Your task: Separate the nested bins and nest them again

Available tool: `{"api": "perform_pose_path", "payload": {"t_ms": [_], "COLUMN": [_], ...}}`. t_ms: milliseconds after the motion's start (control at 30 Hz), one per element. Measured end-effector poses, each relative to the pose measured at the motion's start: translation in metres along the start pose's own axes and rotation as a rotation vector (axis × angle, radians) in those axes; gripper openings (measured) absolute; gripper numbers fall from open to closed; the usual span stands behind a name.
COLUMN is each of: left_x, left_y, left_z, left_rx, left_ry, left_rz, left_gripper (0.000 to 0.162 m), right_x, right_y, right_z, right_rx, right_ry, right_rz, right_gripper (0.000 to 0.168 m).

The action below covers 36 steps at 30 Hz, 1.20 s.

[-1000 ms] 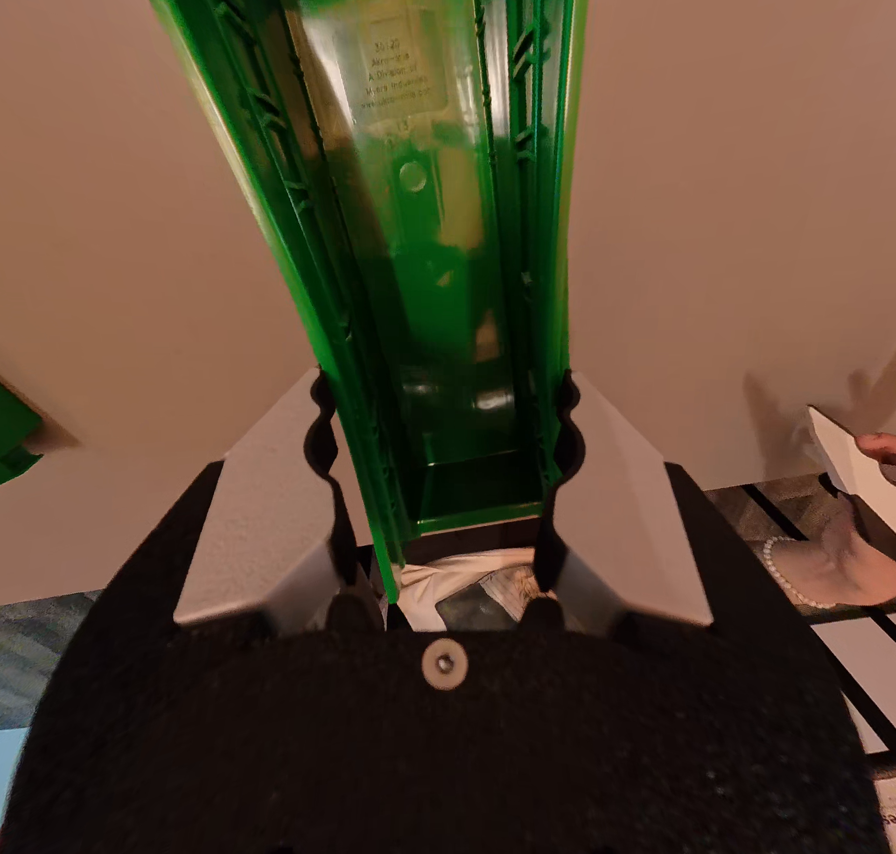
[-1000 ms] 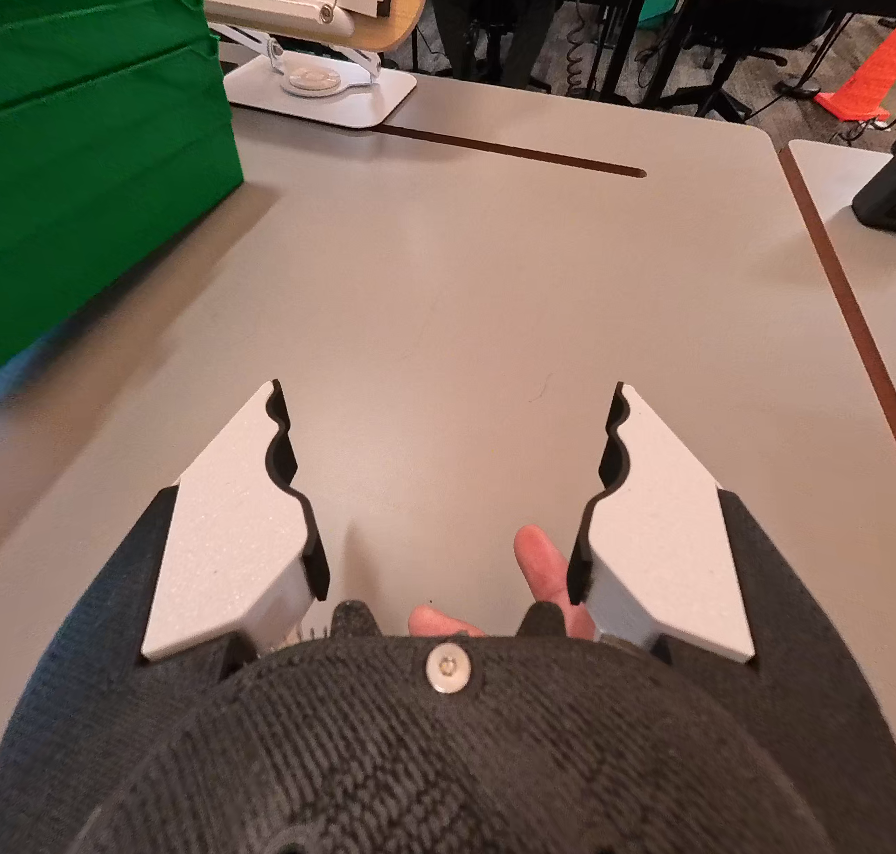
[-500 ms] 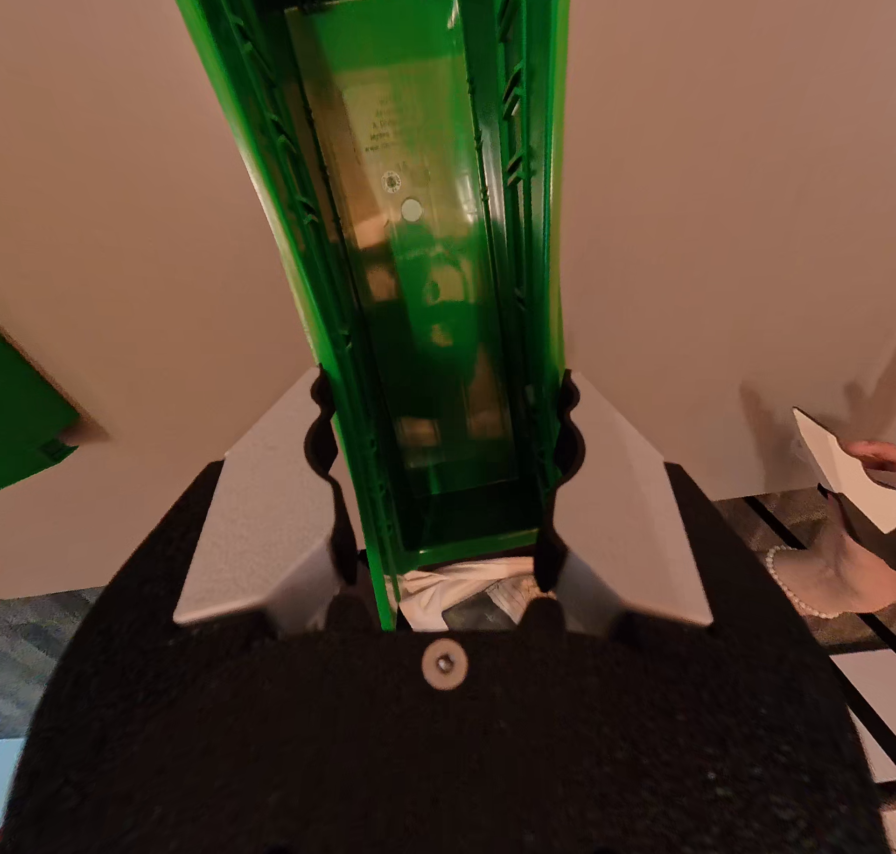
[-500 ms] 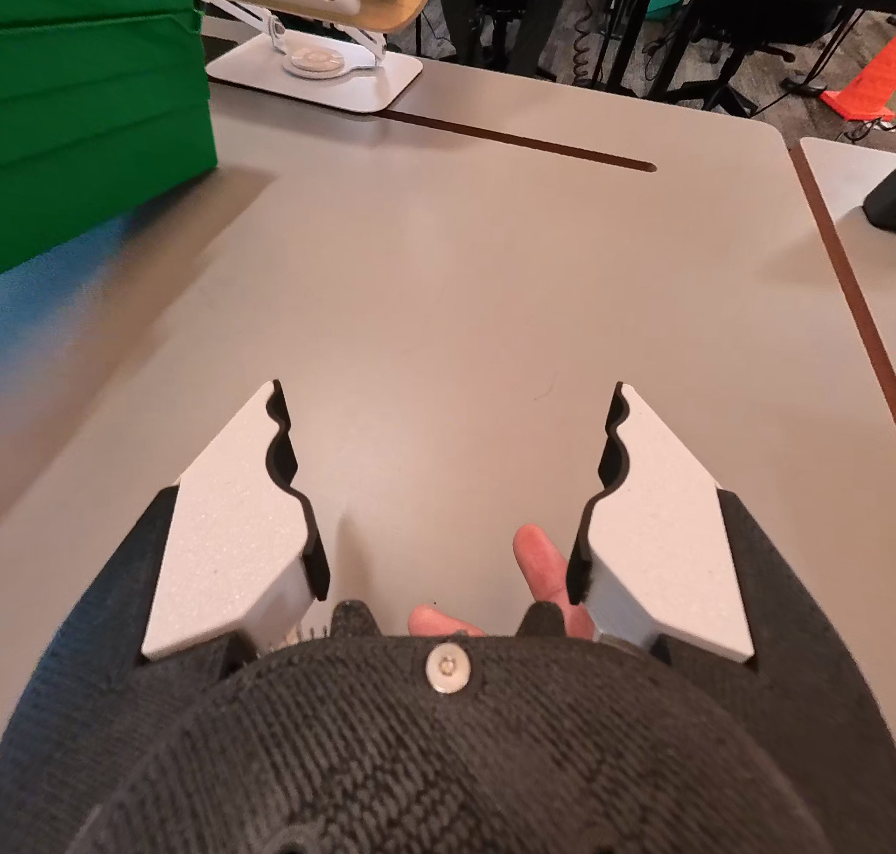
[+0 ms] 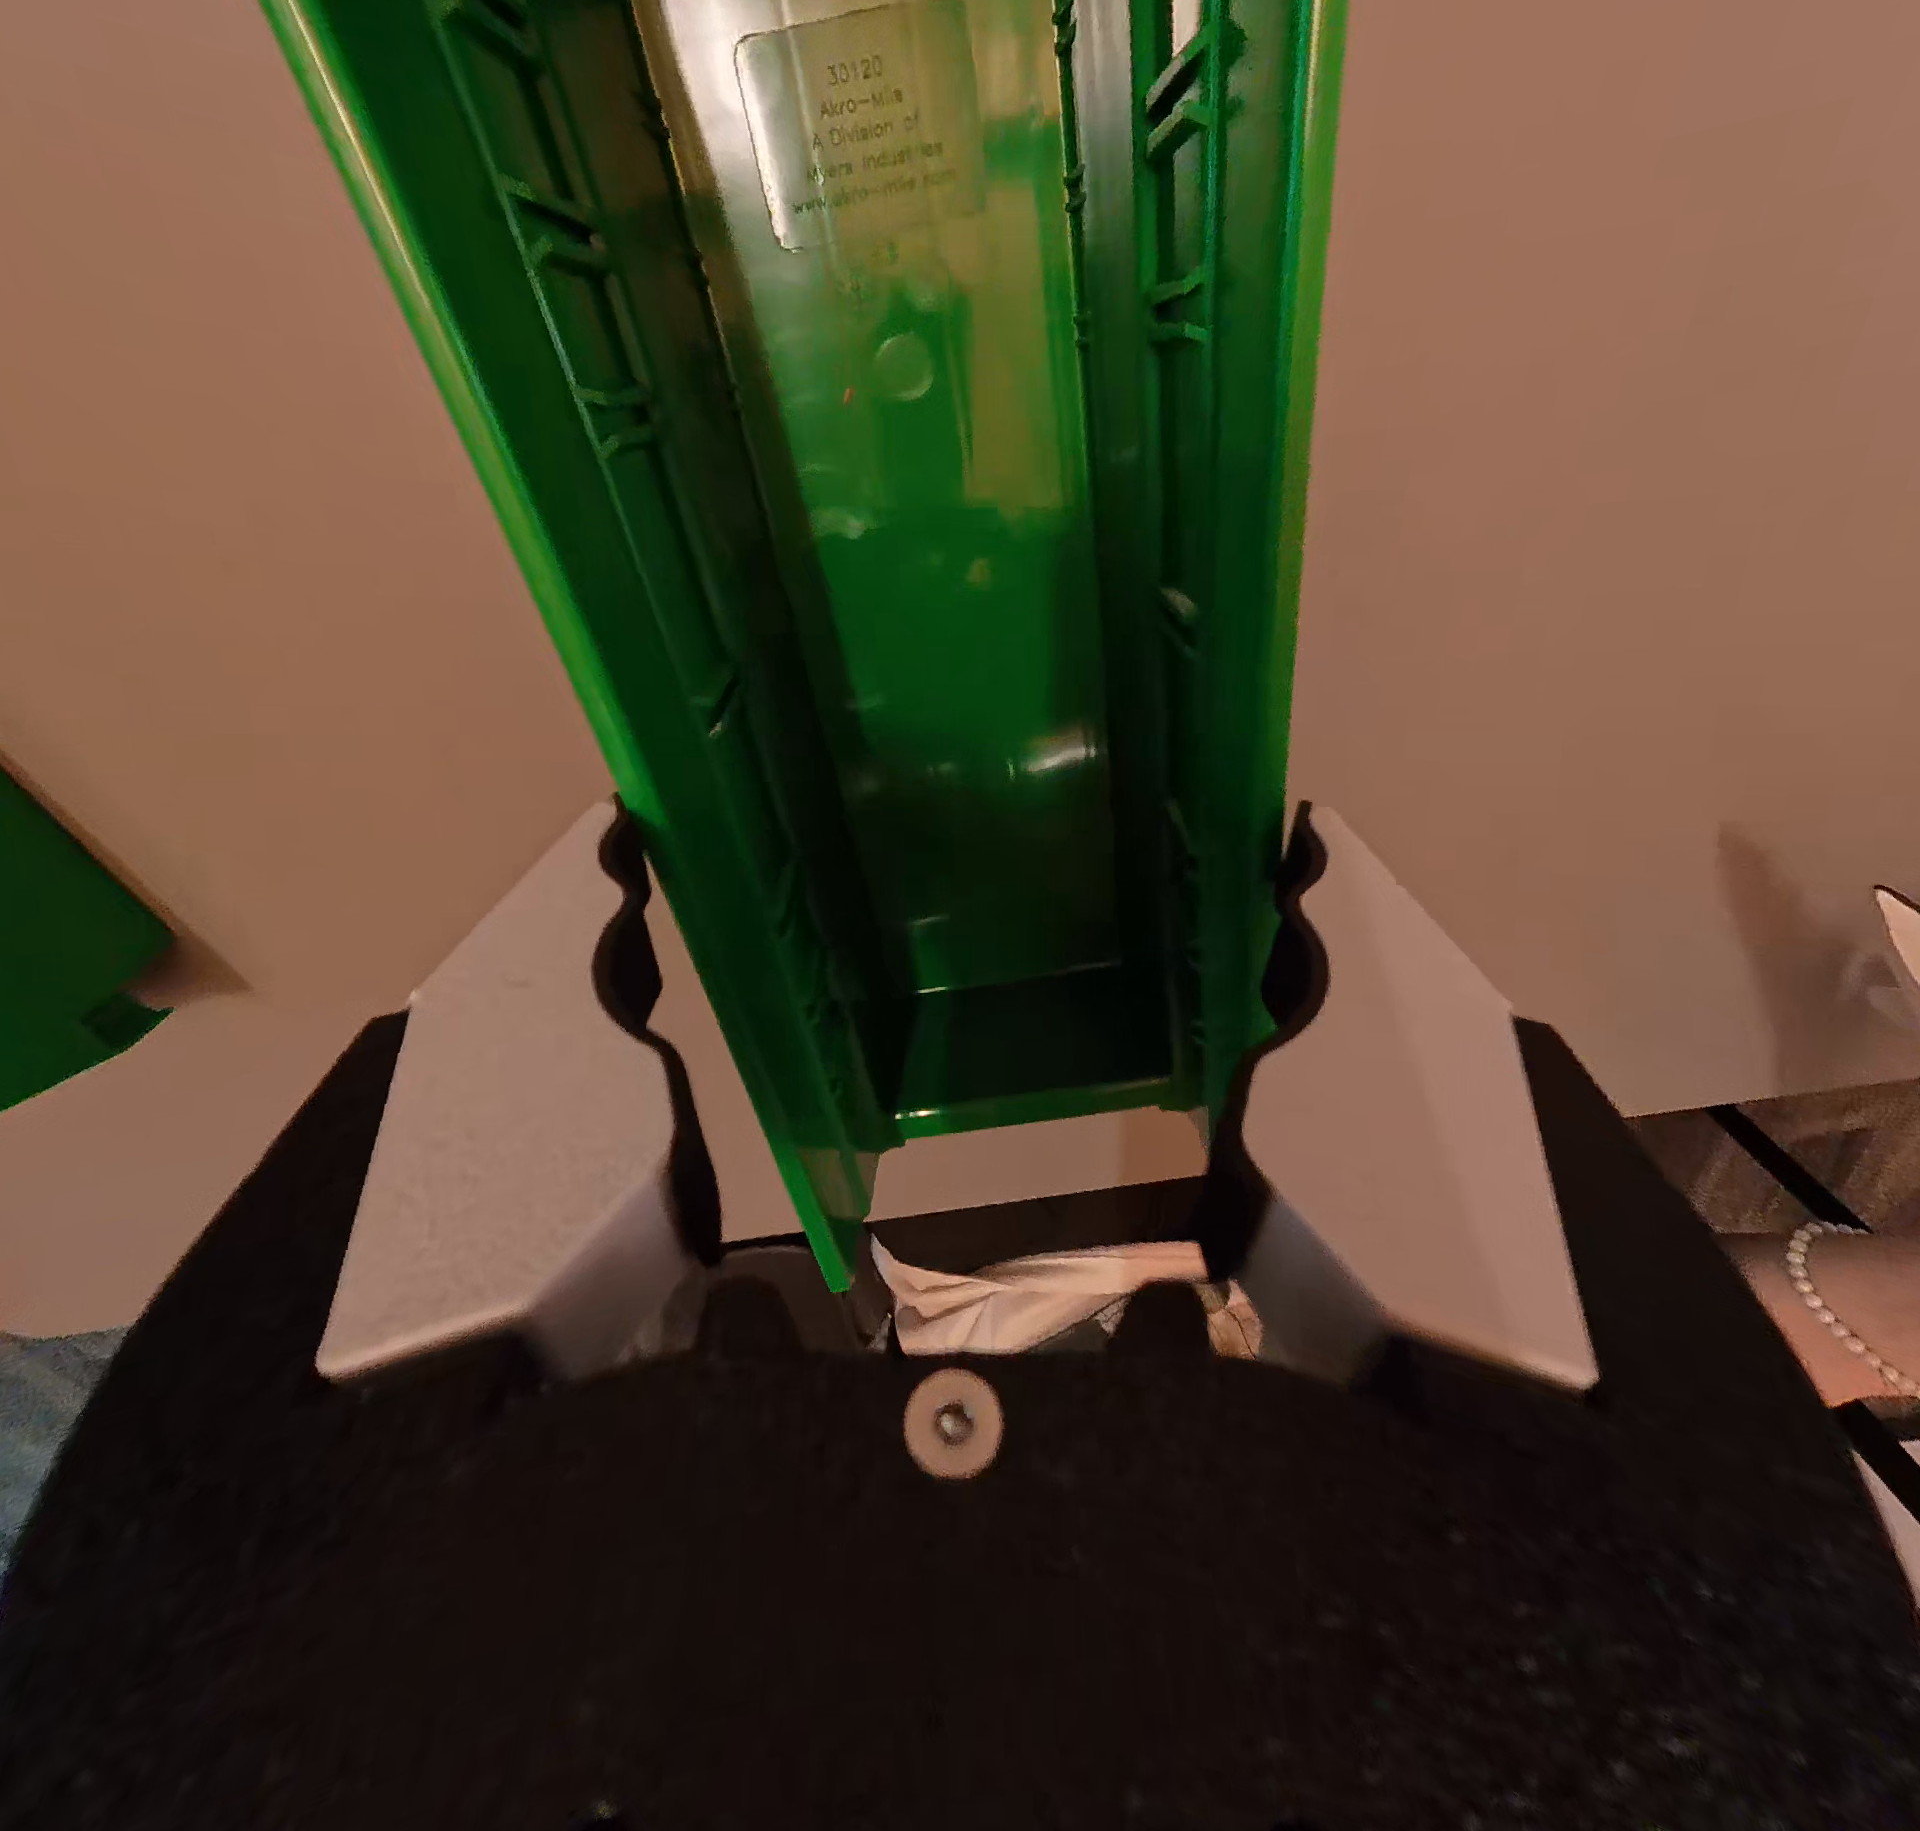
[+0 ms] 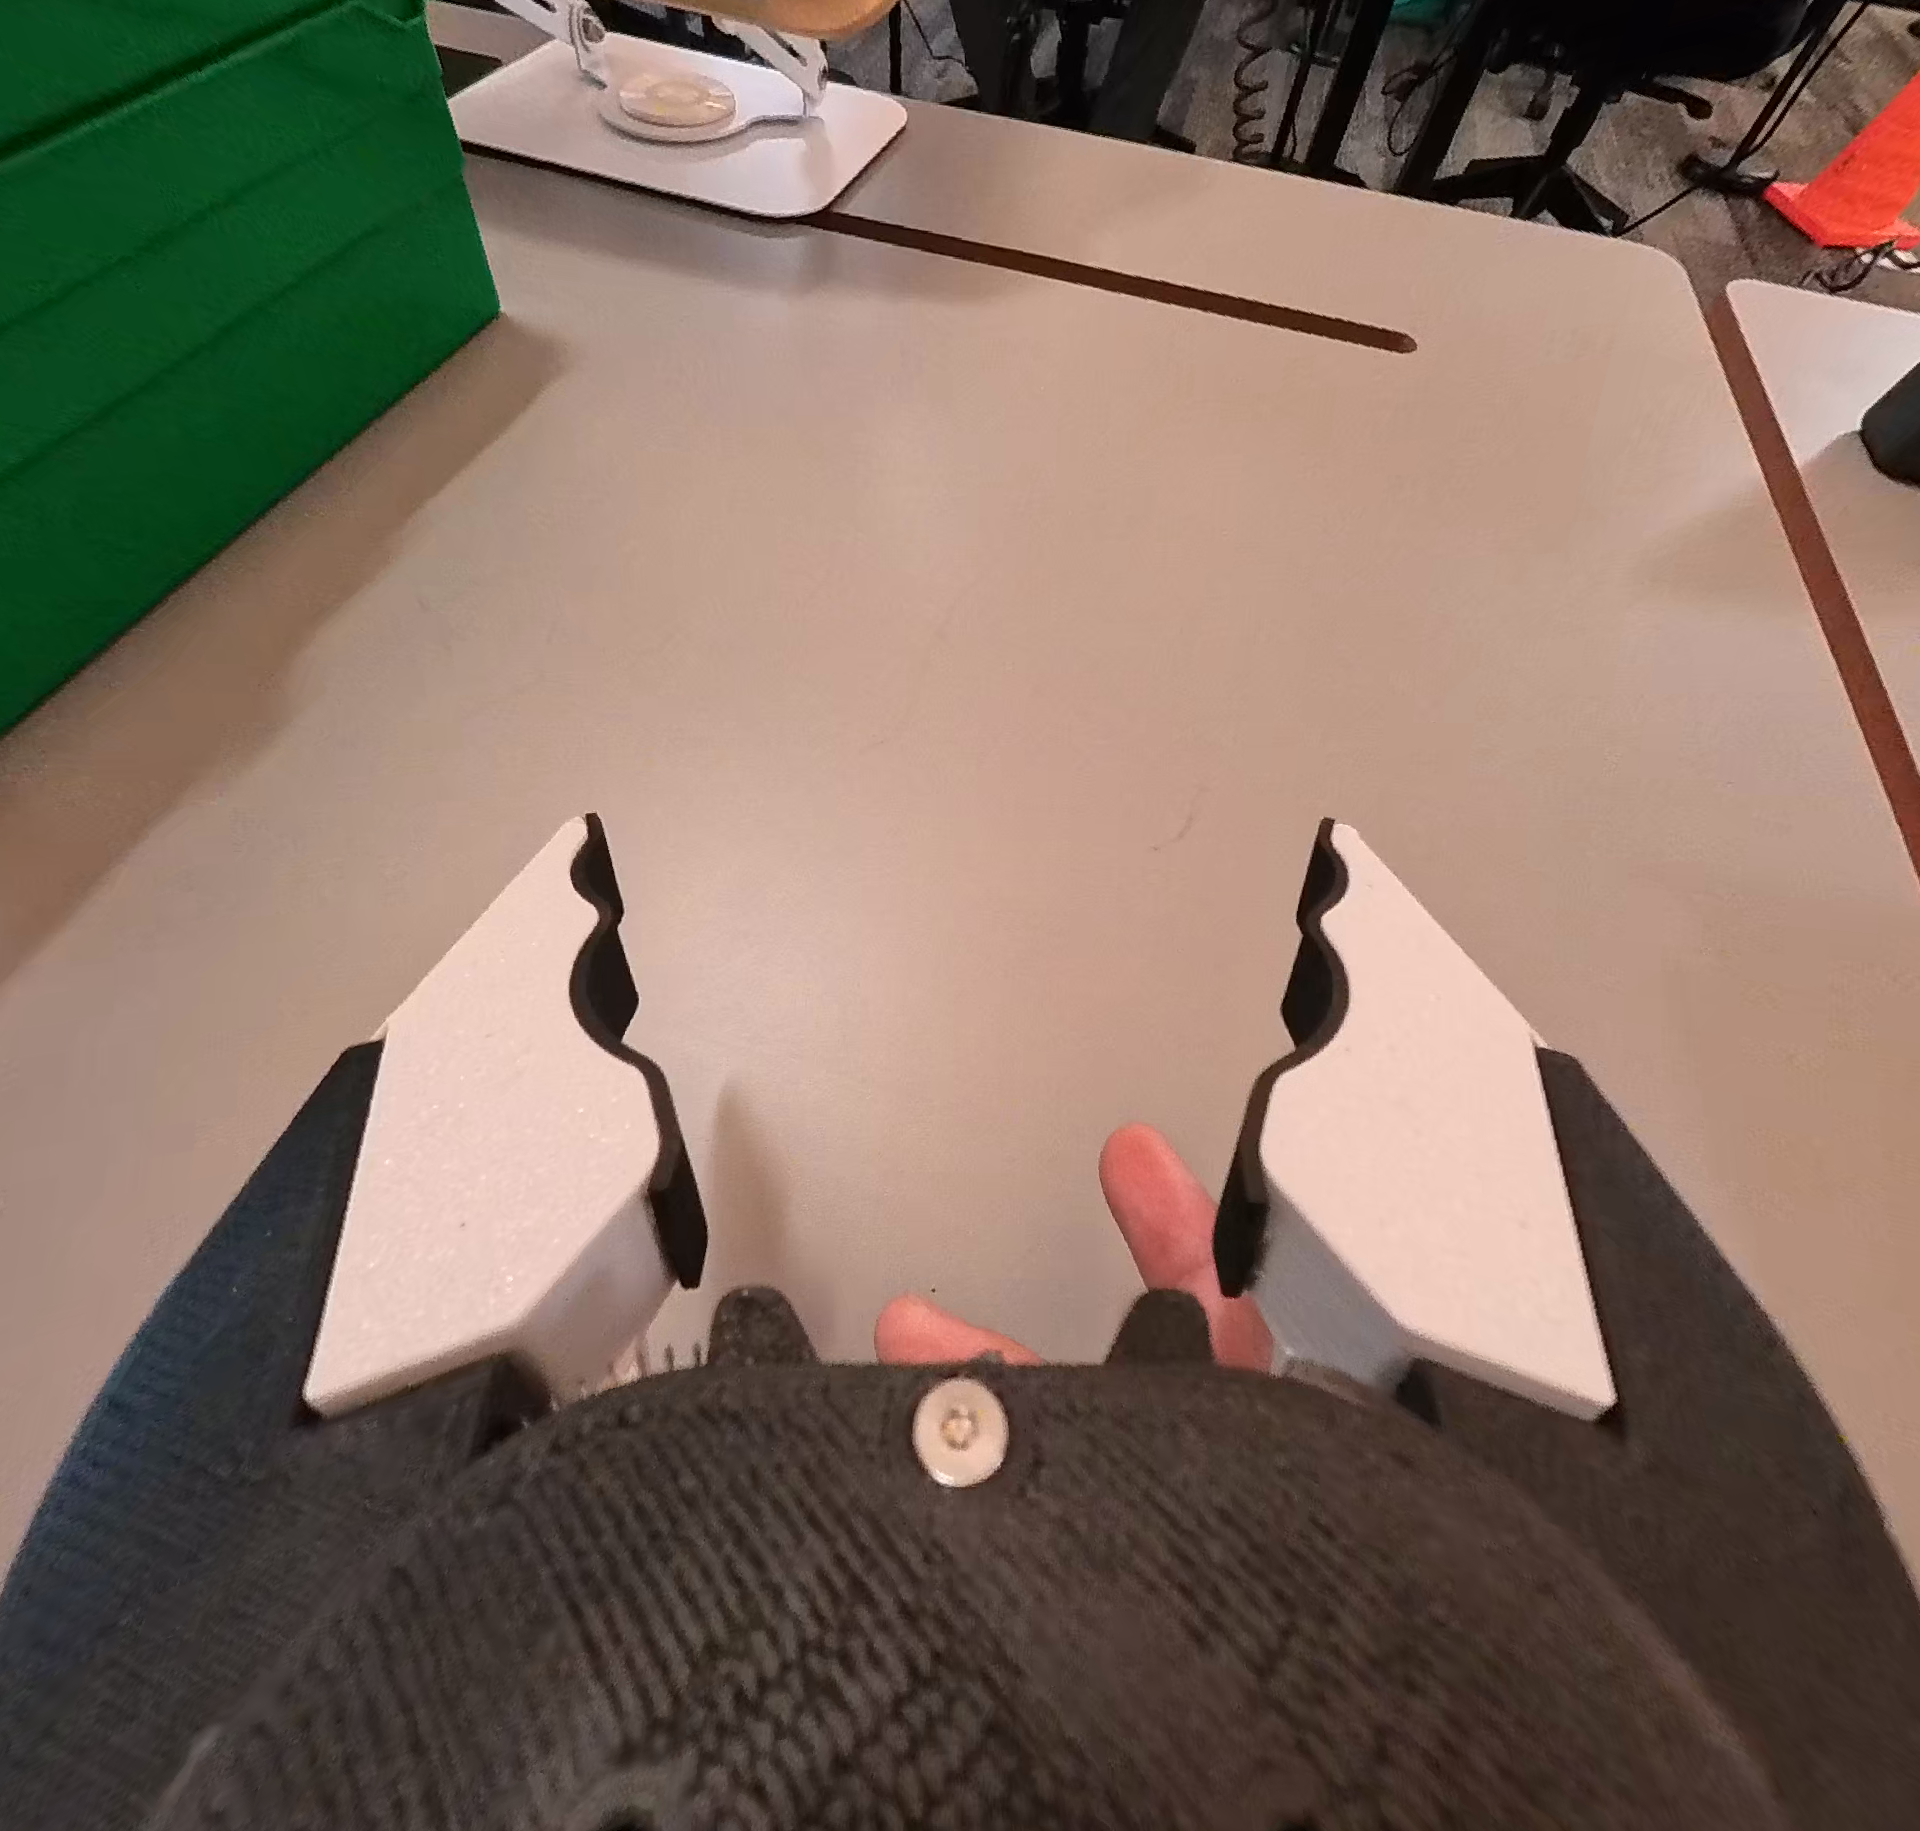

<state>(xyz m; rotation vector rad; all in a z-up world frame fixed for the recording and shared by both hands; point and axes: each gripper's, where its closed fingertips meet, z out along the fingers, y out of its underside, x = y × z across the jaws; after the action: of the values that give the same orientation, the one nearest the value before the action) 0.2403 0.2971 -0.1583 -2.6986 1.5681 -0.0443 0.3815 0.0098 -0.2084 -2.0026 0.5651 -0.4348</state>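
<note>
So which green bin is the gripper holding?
Start at the beige table. The long narrow green plastic bin runs between the left gripper fingers. Unlike the green bin corner lying at the far left, it is clamped.

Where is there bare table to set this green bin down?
Free: the wide table stretch ahead of the open right gripper, bordered by the dark slot and right edge. Crowded: far left, by the bin stack and stand base.

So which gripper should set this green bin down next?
Left, probably. The left gripper is already shut on the green bin, above the table. The right gripper is open, empty, over bare tabletop.
</note>
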Motion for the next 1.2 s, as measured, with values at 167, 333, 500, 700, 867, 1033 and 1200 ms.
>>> {"api": "perform_pose_path", "payload": {"t_ms": [167, 333, 500, 700, 867, 1033, 1200], "left_x": [0.002, 0.000, -0.002, -0.004, -0.002, 0.000, 0.003], "left_y": [0.000, 0.001, 0.002, 0.003, 0.003, 0.005, -0.001], "left_z": [0.001, 0.004, 0.004, -0.002, -0.010, -0.016, -0.026], "left_rx": [0.006, -0.013, -0.038, -0.082, -0.091, -0.107, -0.065], "left_ry": [-0.003, -0.052, -0.104, -0.091, -0.052, -0.055, -0.031], "left_rz": [0.006, 0.017, 0.024, 0.025, 0.000, 0.008, -0.006], "left_gripper": [0.122, 0.126, 0.112, 0.101, 0.098, 0.099, 0.096], "right_x": [-0.001, -0.001, 0.000, 0.002, 0.003, 0.002, 0.002], "right_y": [0.003, 0.004, 0.005, 0.003, 0.004, 0.003, 0.003], "right_z": [0.002, 0.003, 0.004, 0.002, 0.004, 0.003, 0.003], "right_rx": [-0.009, -0.011, -0.014, -0.006, -0.008, -0.005, -0.006], "right_ry": [-0.002, -0.003, -0.003, -0.002, -0.005, -0.007, -0.007], "right_rz": [-0.002, -0.001, 0.000, 0.007, 0.015, 0.009, 0.008], "right_gripper": [0.128, 0.128, 0.128, 0.128, 0.128, 0.128, 0.128]}}
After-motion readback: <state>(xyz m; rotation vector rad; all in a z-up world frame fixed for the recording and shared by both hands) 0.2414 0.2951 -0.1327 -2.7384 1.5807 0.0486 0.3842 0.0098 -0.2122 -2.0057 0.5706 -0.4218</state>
